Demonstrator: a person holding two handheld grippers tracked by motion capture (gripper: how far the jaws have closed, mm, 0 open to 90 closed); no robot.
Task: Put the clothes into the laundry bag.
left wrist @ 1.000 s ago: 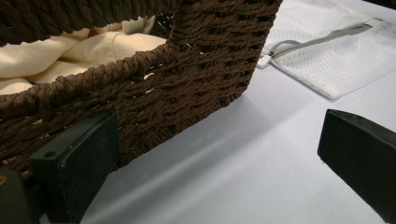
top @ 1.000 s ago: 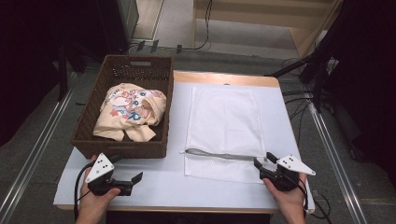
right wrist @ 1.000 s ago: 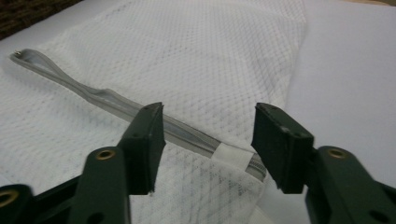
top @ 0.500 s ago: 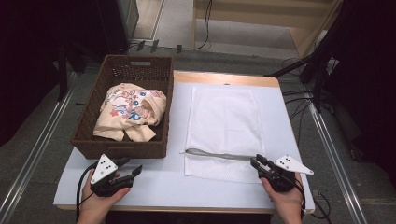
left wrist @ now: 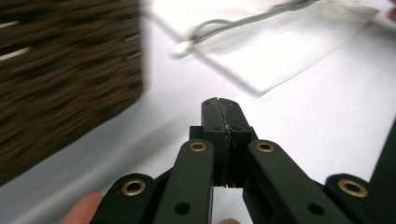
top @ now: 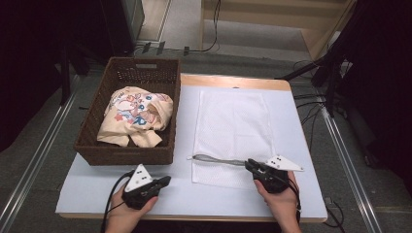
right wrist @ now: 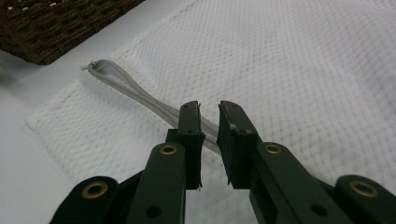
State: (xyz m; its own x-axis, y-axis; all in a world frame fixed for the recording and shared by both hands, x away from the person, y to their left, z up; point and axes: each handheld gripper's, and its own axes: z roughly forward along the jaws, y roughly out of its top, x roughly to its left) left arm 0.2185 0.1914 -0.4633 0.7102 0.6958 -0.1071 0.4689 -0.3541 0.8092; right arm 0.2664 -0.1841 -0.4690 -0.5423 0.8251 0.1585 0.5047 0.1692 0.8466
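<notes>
**Barely started: right tongs at the bag's zip, garment in basket**

Right tongs (top: 249,164) first: the jaws have just been closing and stand a narrow slit apart, low over the near edge of the mesh bag (top: 233,124). In the right gripper view (right wrist: 208,109) the grey zip edge (right wrist: 126,88) runs into that slit. The pads don't visibly pinch it, so I read no grip yet. Can't tell whether the tips touch the mesh.

Left tongs (top: 166,181): the jaws have also just been closing and are now fully together with nothing between them, clear in the left gripper view (left wrist: 219,105). They sit low at the table's (top: 92,194) front edge, just in front of the basket (top: 124,156) wall and well apart from the bag.

Outward: the bag lies flat on the table, right of the basket. Its zip gapes a little along the near end, in a thin loop. The printed garment (top: 136,116) is bunched in the basket, untouched.

Progress, as I judge it: the job looks like bagging the garment.
- Done: bag laid out, zip partly open, right tongs lined up on the zip edge.
- Left: pinch and lift the edge, widen the mouth, fetch the garment with the left tongs, stuff it in, zip up.
</notes>
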